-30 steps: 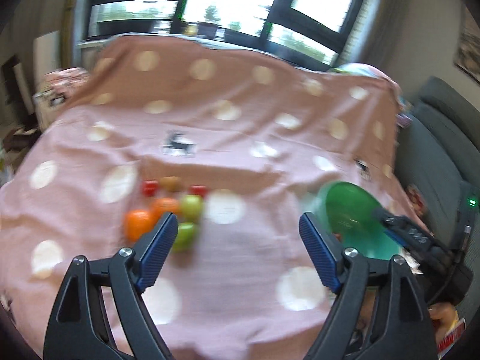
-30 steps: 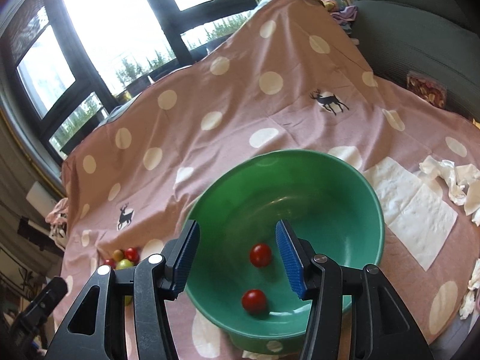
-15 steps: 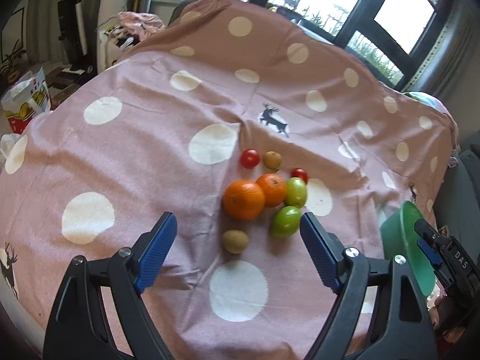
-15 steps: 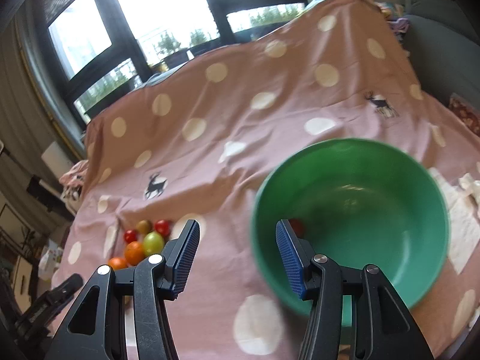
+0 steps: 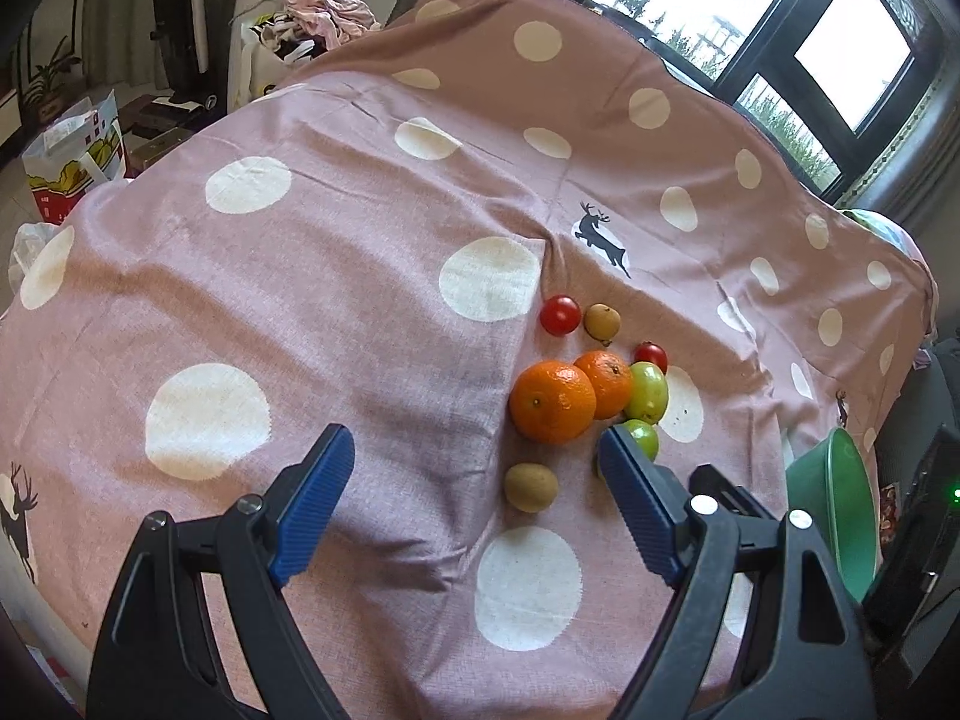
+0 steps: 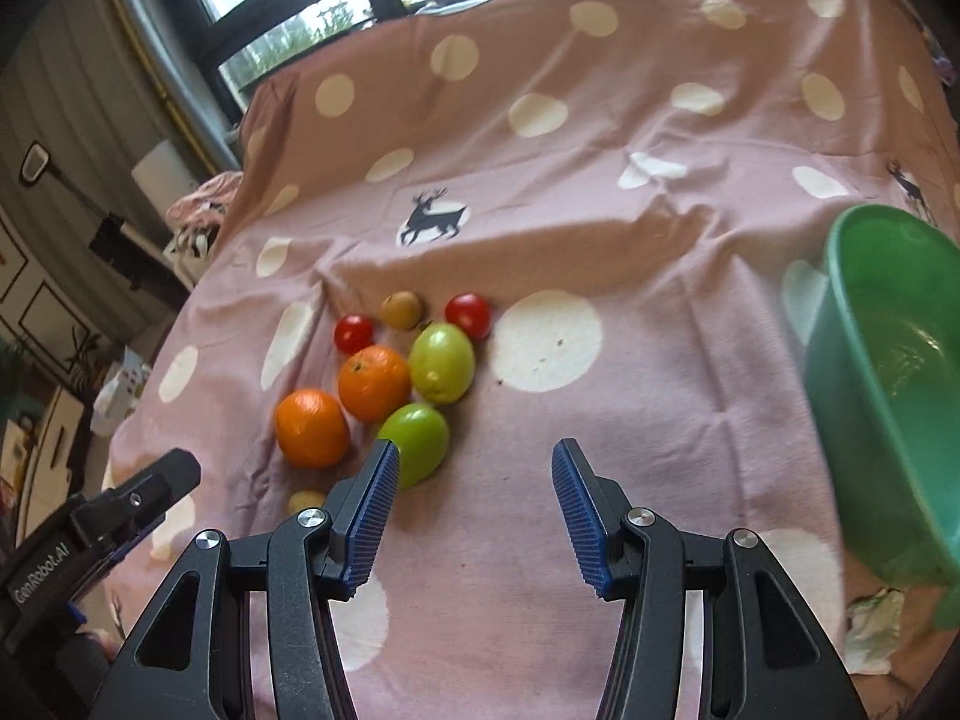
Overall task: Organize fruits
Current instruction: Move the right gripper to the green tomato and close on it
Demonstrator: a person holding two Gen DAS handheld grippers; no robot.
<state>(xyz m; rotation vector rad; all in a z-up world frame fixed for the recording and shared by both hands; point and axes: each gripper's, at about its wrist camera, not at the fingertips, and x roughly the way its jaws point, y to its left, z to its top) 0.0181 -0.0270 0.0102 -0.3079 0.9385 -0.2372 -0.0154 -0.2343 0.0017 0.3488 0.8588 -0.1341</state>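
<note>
pink dotted cloth (image 5: 336, 276); we see fruit cluster (image 6: 390, 384), green bowl (image 6: 888, 384) well apart; left gripper (image 5: 477, 501) & right gripper (image 6: 474, 507) both wide open, empty.

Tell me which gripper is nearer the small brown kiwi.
Left. The left gripper is open with the kiwi just ahead between its fingers; the right gripper hangs farther off, the kiwi left of its fingers.

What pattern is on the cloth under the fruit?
The pink cloth has cream polka dots and small dark deer silhouettes, clearest in the right wrist view.
</note>
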